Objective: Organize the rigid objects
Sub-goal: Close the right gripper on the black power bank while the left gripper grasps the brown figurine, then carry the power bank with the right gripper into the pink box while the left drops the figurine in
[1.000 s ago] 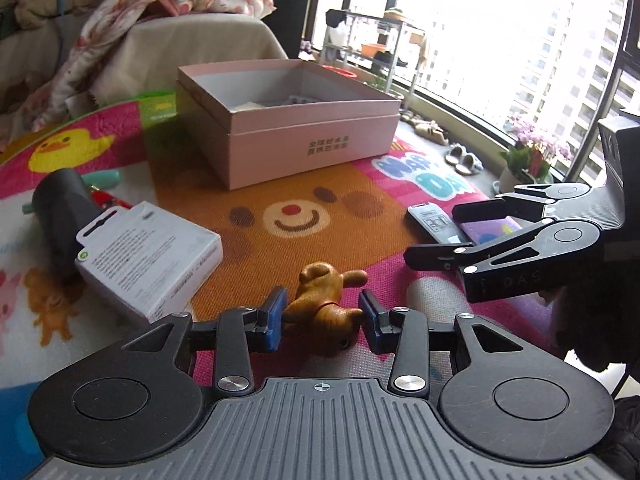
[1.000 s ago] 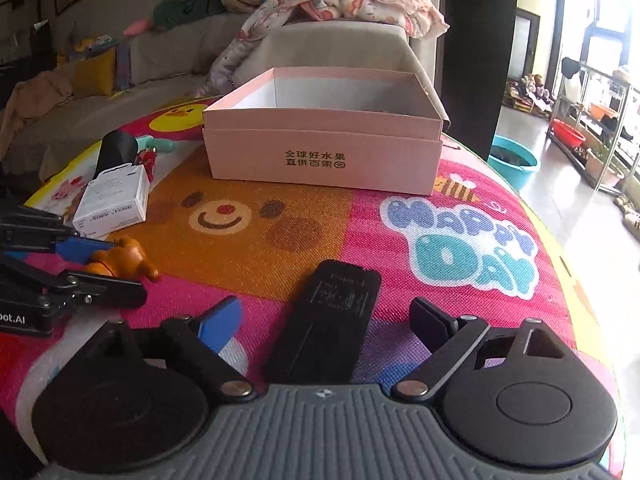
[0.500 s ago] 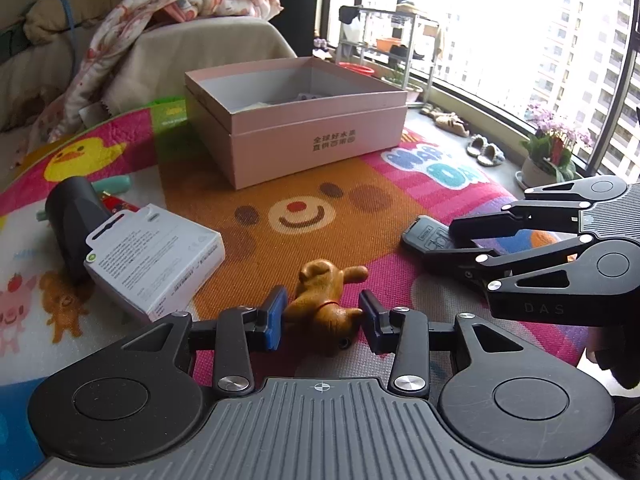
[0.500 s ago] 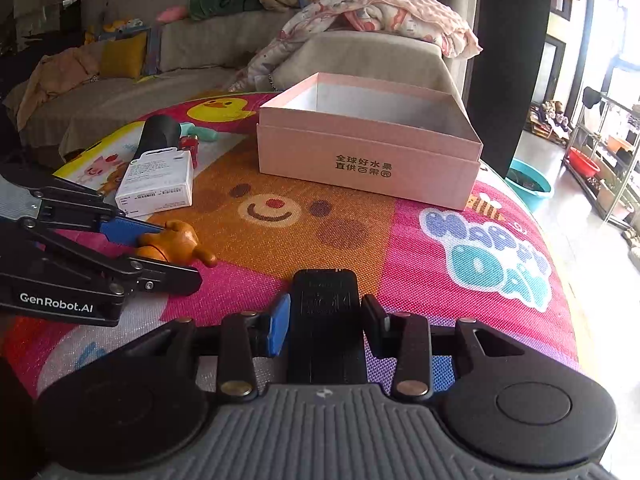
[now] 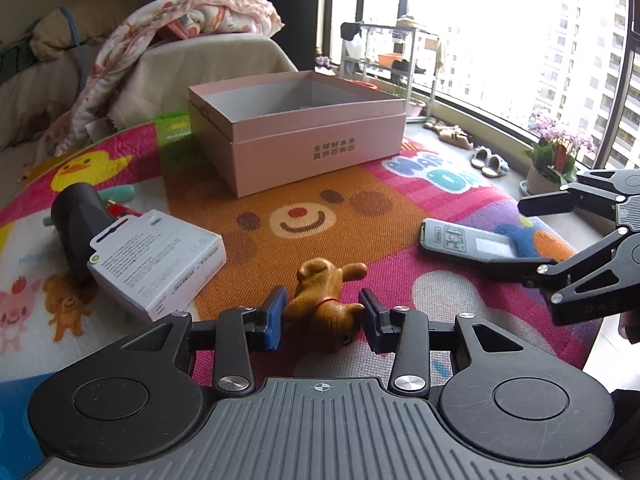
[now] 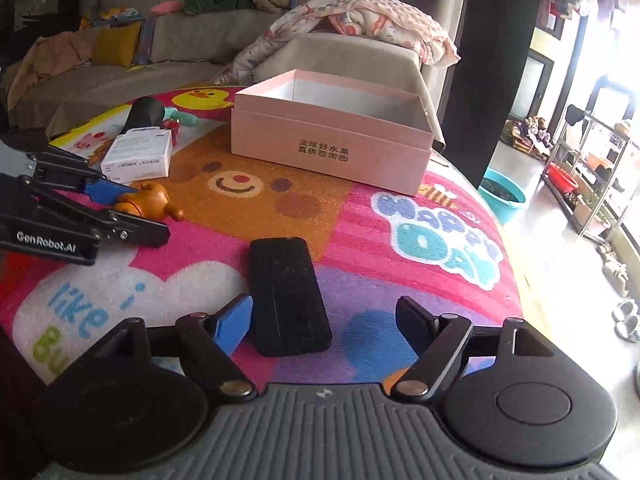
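Note:
A brown wooden toy animal [image 5: 320,300] lies on the colourful play mat, and my left gripper [image 5: 320,312] is shut on it, blue pads pressing its two sides. The right wrist view has the same toy [image 6: 150,200] and left gripper [image 6: 140,212] at the left. A flat dark remote [image 6: 286,292] lies on the mat between the fingers of my right gripper [image 6: 322,308], whose jaws are opening, pads clear of it. The left wrist view has the remote [image 5: 460,238] and right gripper [image 5: 510,236] at the right. An open pink box [image 5: 316,148] [image 6: 332,148] stands behind.
A white carton [image 5: 160,256] [image 6: 138,156] leans on a black cylinder [image 5: 78,216] [image 6: 146,114] at the left of the mat. A sofa with a blanket [image 6: 360,20] is behind the box. The mat's edge drops to the floor at the right, by the window [image 5: 520,40].
The right gripper closed on the remote half a second ago and has since spread its fingers off it; the remote lies on the mat. The left gripper keeps its hold on the toy.

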